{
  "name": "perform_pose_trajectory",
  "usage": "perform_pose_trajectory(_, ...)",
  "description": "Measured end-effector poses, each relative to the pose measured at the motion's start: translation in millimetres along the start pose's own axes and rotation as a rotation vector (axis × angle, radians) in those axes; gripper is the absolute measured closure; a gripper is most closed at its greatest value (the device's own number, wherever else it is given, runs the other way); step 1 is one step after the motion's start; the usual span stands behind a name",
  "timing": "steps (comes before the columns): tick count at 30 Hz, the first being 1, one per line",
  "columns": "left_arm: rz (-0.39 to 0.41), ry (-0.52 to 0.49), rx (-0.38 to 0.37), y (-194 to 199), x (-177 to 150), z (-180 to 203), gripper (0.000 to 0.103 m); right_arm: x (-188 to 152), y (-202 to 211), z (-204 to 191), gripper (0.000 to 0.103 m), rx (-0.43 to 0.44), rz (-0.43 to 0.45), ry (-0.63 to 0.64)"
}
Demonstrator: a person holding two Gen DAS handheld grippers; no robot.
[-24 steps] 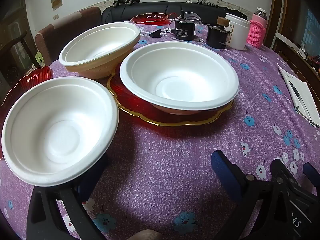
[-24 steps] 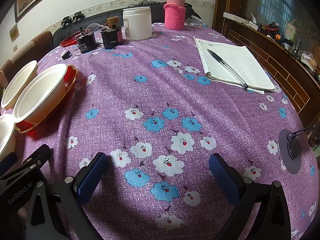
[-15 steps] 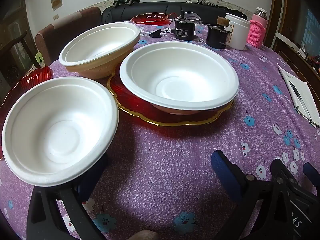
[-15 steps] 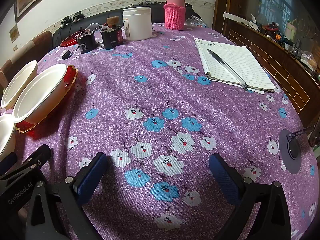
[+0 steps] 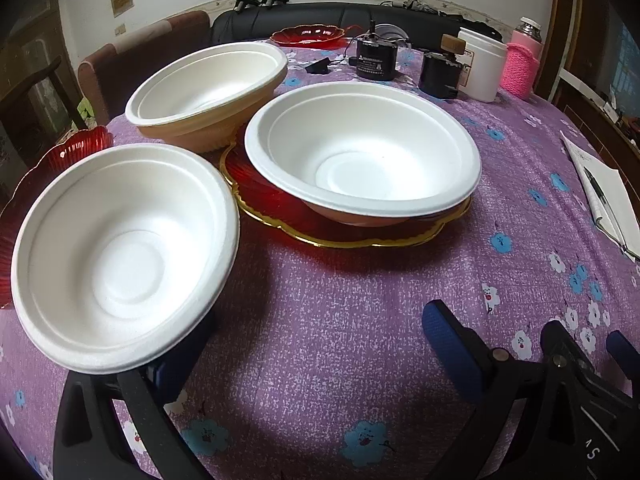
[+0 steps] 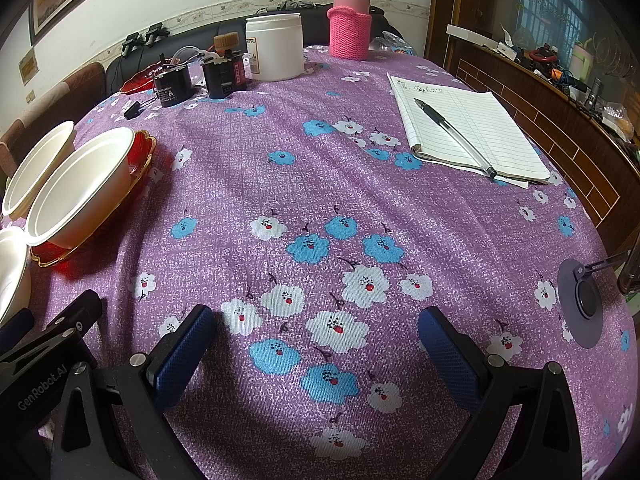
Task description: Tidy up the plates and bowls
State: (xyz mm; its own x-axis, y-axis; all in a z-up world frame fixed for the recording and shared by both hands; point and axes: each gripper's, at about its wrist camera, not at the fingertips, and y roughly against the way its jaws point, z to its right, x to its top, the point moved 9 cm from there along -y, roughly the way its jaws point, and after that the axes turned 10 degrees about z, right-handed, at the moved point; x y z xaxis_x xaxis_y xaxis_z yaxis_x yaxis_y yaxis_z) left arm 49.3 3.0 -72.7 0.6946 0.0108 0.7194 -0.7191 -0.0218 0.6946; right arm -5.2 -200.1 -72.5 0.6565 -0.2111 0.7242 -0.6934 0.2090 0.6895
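Observation:
Three white bowls stand on the purple flowered tablecloth. The near bowl (image 5: 120, 256) sits on a red plate (image 5: 68, 152) at the left and hides my left gripper's left finger. The middle bowl (image 5: 360, 152) sits on a gold-rimmed red plate (image 5: 272, 208). A cream-sided bowl (image 5: 208, 88) stands behind. My left gripper (image 5: 316, 348) is open and empty, low over the cloth. My right gripper (image 6: 316, 344) is open and empty over bare cloth; the bowls (image 6: 80, 188) show at its far left.
A notepad with a pen (image 6: 460, 132) lies at the right. A white jar (image 6: 276, 46), a pink knitted bottle (image 6: 350, 28), black boxes (image 6: 224, 74) and another red dish (image 5: 308, 36) stand at the back. A phone stand base (image 6: 582, 304) sits at the table's right edge.

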Motion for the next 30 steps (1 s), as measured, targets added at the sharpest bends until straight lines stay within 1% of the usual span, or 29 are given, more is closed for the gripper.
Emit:
perform_pose_trajectory(5,-0.007,0.005,0.007,3.6,-3.7,-1.5,0.0,0.0,0.0,-0.5,0.001,0.001,0.0,-0.002)
perform_pose_trajectory(10,-0.004,0.044,0.057,15.7,-15.2,-8.2,0.0,0.0,0.0,-0.5,0.001,0.001,0.0,-0.002)
perform_pose_trajectory(17,-0.028,0.011,0.018,31.1,-30.5,-0.9,0.0,0.0,0.0,-0.4,0.001,0.001,0.0,-0.002)
perform_pose_trajectory(30,-0.03,0.009,0.013,30.6,-30.5,0.0,0.0,-0.5,-1.4,-0.6,0.001,0.002,0.0,-0.002)
